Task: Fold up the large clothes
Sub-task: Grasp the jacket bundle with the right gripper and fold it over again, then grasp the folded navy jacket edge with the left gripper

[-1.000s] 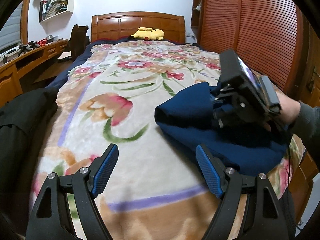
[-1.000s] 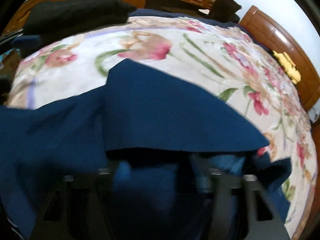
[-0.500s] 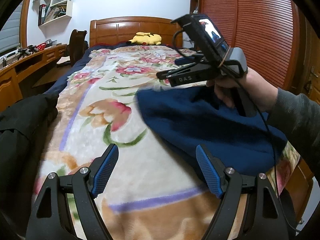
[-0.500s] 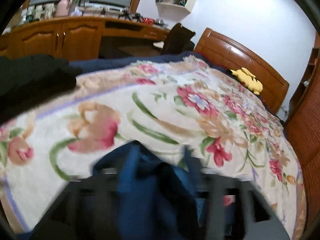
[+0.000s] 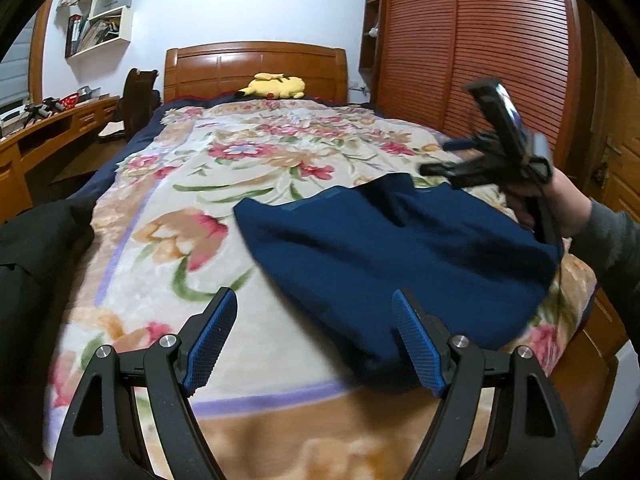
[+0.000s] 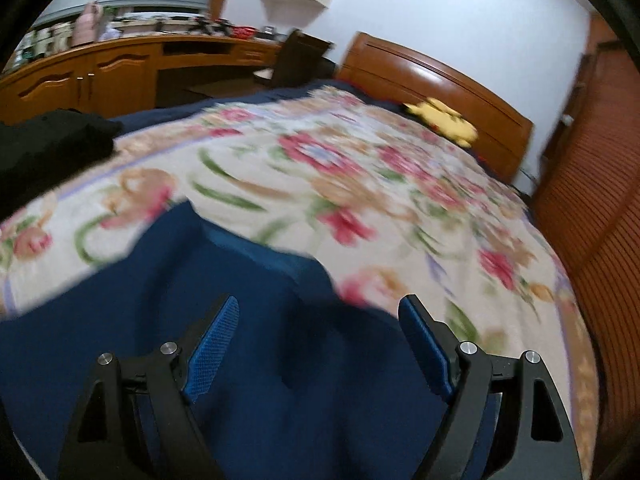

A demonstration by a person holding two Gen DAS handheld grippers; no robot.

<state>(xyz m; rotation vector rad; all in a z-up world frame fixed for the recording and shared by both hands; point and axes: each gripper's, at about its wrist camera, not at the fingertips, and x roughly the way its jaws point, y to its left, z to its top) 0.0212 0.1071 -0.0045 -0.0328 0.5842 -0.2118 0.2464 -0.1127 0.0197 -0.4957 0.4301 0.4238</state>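
Navy garment (image 5: 400, 252) lies bunched on floral blanket (image 5: 248, 184), at foot end of bed, far from headboard (image 5: 256, 66). Left gripper (image 5: 316, 336) hovers over garment's near edge, jaws wide, nothing between pads. Right gripper (image 6: 320, 340) above garment, jaws just opened wide, cloth below but not pinched. Black clothes (image 5: 36, 240) at blanket's left edge.

Navy garment (image 5: 400, 248) — folded, rumpled; on floral bedspread (image 5: 224, 168)
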